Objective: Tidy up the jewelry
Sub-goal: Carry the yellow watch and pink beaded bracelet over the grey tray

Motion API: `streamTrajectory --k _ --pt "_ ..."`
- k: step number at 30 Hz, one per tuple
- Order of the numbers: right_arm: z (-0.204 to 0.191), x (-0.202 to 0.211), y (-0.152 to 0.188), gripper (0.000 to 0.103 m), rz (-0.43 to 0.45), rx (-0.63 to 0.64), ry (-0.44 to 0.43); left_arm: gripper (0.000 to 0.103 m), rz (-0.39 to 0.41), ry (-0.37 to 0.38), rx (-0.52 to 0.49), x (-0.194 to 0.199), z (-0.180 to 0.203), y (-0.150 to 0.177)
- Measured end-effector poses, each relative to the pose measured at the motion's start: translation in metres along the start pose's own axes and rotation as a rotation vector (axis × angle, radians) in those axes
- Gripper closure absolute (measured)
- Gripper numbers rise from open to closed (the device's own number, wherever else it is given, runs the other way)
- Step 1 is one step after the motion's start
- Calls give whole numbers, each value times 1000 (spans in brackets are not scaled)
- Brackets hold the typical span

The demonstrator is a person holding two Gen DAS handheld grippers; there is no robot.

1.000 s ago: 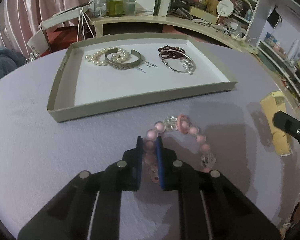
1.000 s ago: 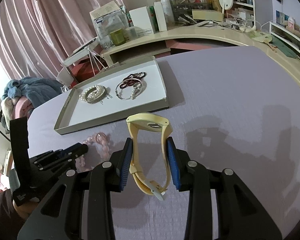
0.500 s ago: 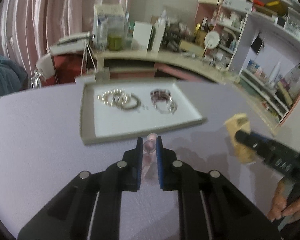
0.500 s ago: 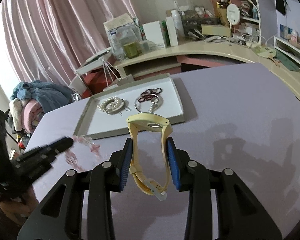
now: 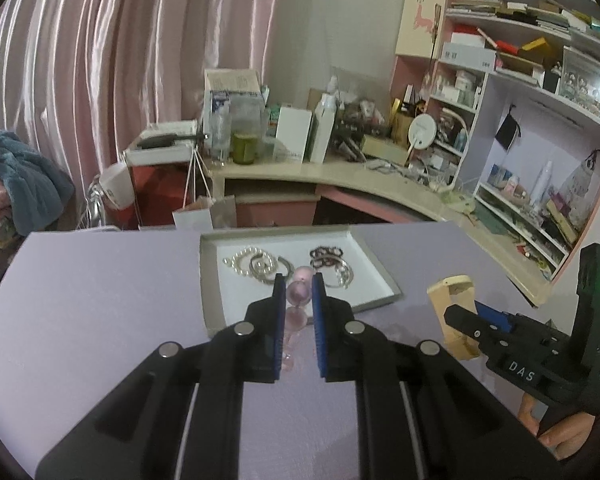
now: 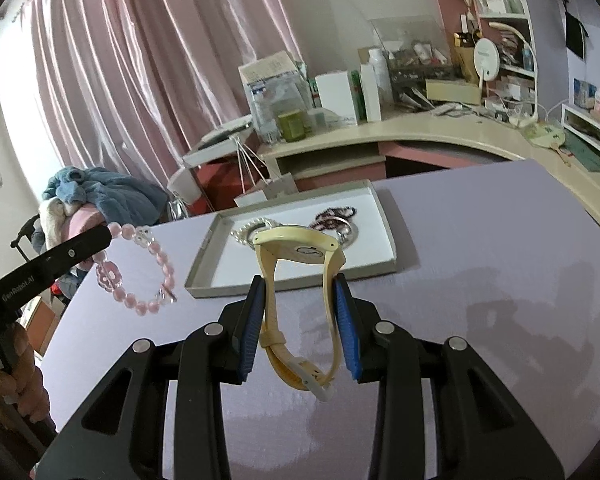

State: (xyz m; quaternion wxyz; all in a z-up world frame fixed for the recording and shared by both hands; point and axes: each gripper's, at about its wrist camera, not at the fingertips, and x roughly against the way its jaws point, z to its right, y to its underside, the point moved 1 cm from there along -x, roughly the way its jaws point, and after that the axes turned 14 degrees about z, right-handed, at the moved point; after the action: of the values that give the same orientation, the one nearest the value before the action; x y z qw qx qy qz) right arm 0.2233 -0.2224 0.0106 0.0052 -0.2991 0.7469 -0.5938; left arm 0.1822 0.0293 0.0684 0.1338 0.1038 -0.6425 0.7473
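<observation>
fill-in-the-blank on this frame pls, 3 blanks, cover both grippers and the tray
1. The left gripper is shut on a bracelet of ____ beads, lifted clear of the table.
2. The right gripper is shut on the band of a pale yellow ____.
3. The pearl bracelet and the other pieces already sorted lie inside the shallow ____.

Missing words: pink; watch; tray

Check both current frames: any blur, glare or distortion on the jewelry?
Left wrist view: pink beaded bracelet in the left claw is soft and blurred; shelves bow from fisheye. Right wrist view: bracelet and pale yellow plastic watch sharp; window at left blown out; sheen on the purple tabletop.
</observation>
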Motion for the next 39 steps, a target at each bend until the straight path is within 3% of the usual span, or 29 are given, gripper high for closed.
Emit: streamTrajectory --k 9,20,31,39 --pt "-8 8 -12 67 51 9 -33 90 39 -20 -8 16 3 -11" --pt "-3 3 -11 67 46 6 -44 90 32 -30 1 12 7 -10" --pt "7 -37 -19 67 16 7 -59 90 9 -58 19 -26 3 -15" --pt "10 -94 -23 67 -41 34 -63 90 -23 -69 46 -72 -8 -15"
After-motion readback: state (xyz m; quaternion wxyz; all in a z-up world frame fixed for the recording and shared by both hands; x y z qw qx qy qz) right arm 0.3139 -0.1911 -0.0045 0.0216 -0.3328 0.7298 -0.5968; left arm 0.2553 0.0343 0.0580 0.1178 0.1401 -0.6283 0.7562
